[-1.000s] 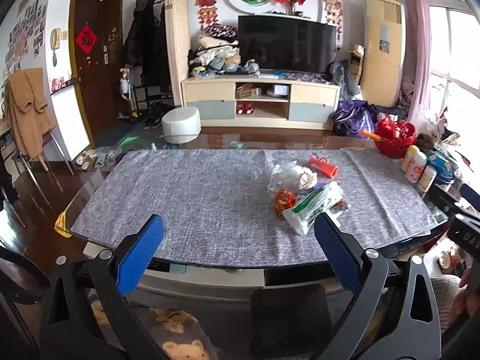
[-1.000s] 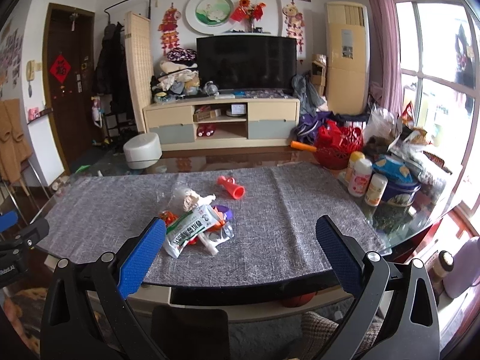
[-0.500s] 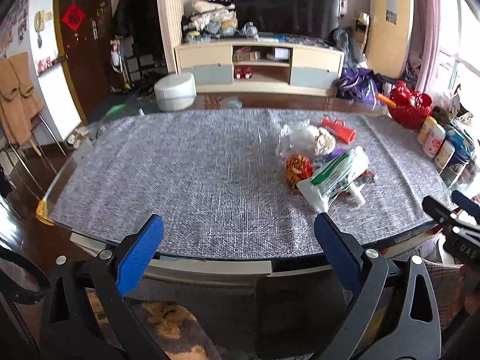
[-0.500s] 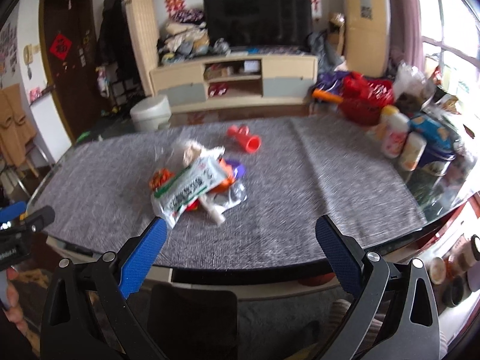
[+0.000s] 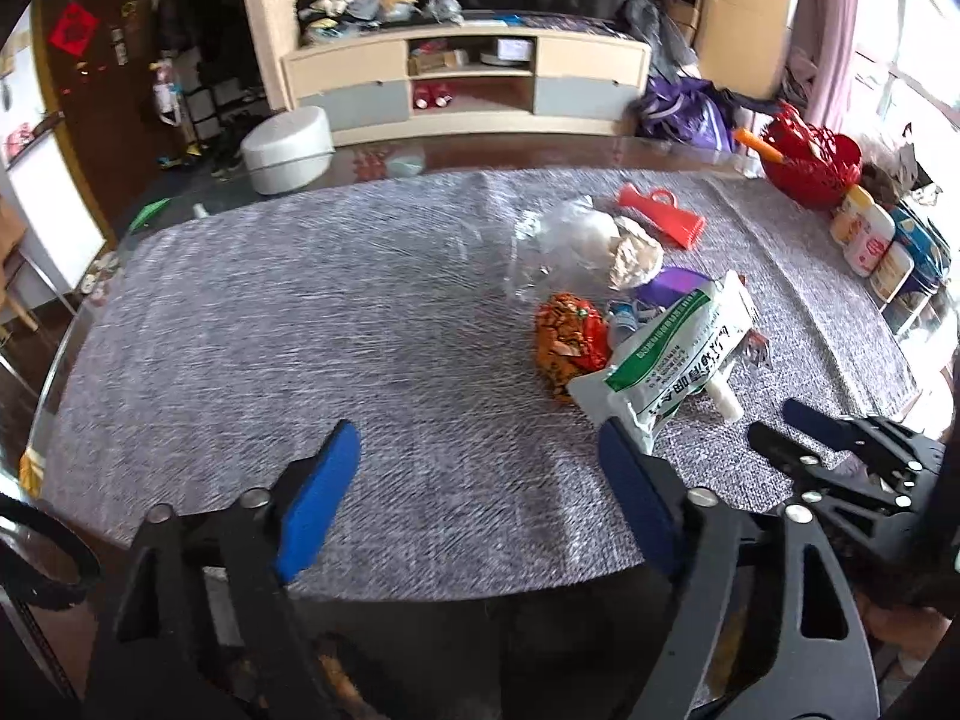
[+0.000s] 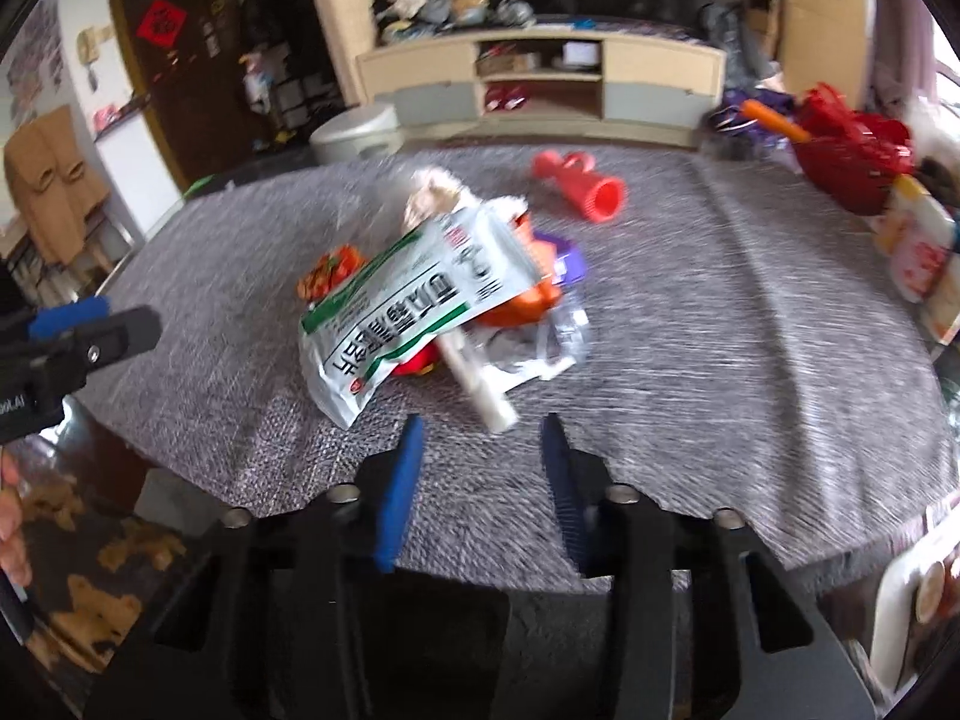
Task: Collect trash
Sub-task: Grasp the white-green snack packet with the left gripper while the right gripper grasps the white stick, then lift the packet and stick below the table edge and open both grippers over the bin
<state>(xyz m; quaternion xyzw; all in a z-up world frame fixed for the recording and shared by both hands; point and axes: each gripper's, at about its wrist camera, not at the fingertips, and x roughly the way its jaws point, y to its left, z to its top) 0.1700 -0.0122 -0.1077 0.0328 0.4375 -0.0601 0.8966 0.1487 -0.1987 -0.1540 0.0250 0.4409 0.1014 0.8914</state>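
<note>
A heap of trash lies on the grey cloth: a white and green pouch, an orange crumpled wrapper, a clear bag with crumpled paper, a purple piece and a white tube. A red plastic cone lies behind the heap. My left gripper is open and empty, near the front edge, left of the heap. My right gripper is partly closed and empty, just in front of the white tube; it also shows in the left wrist view.
Several bottles and a red basket stand at the table's right end. The grey cloth covers a glass table. A TV cabinet and a white stool stand beyond the table.
Both grippers have moved forward and down toward the table and the trash heap. The right gripper's jaws have narrowed from wide open to a small gap.
</note>
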